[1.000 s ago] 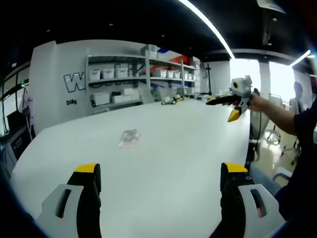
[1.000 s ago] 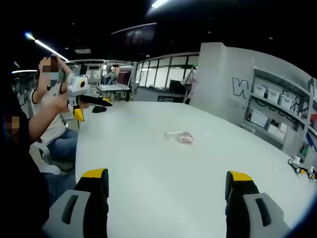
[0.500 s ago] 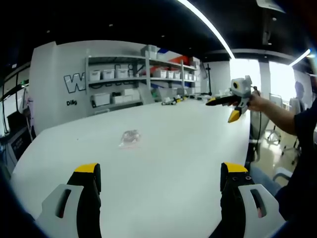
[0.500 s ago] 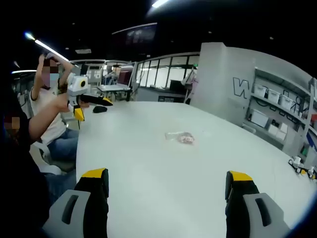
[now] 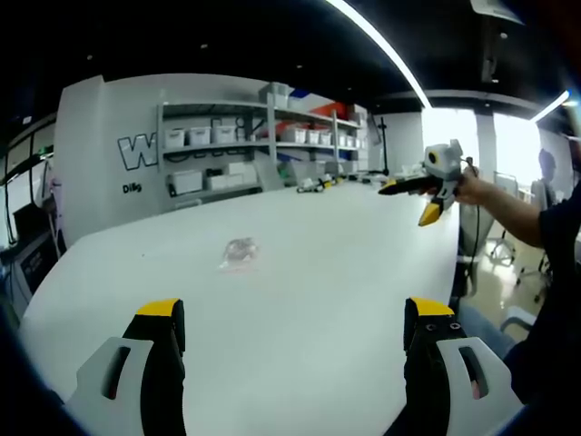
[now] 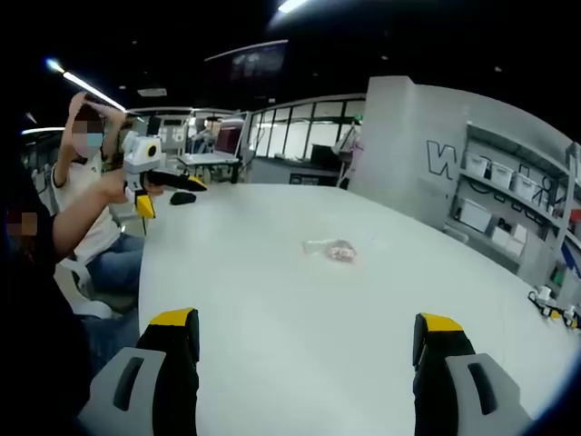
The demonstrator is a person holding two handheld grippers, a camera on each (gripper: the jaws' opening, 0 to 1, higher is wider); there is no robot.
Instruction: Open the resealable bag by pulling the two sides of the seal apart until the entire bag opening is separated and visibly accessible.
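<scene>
A small clear resealable bag point(image 5: 239, 252) with something pinkish inside lies flat near the middle of the white table point(image 5: 318, 272). It also appears in the right gripper view as the bag point(image 6: 333, 250). My left gripper point(image 5: 295, 318) stands open well short of it, nothing between its yellow-tipped jaws. My right gripper point(image 6: 307, 327) is open too, equally far from the bag. Each gripper hangs in the air at the table's side in the other's view: the right gripper point(image 5: 405, 202) and the left gripper point(image 6: 170, 197), jaws spread.
Shelves point(image 5: 245, 150) with white bins line the wall behind the table. Small items point(image 5: 318, 184) sit at the table's far end. A black object point(image 6: 182, 199) lies near the table edge. A seated person point(image 6: 86, 200) is beside the table.
The bag and both grippers stay where they were. The seated person has shifted a raised arm a little.
</scene>
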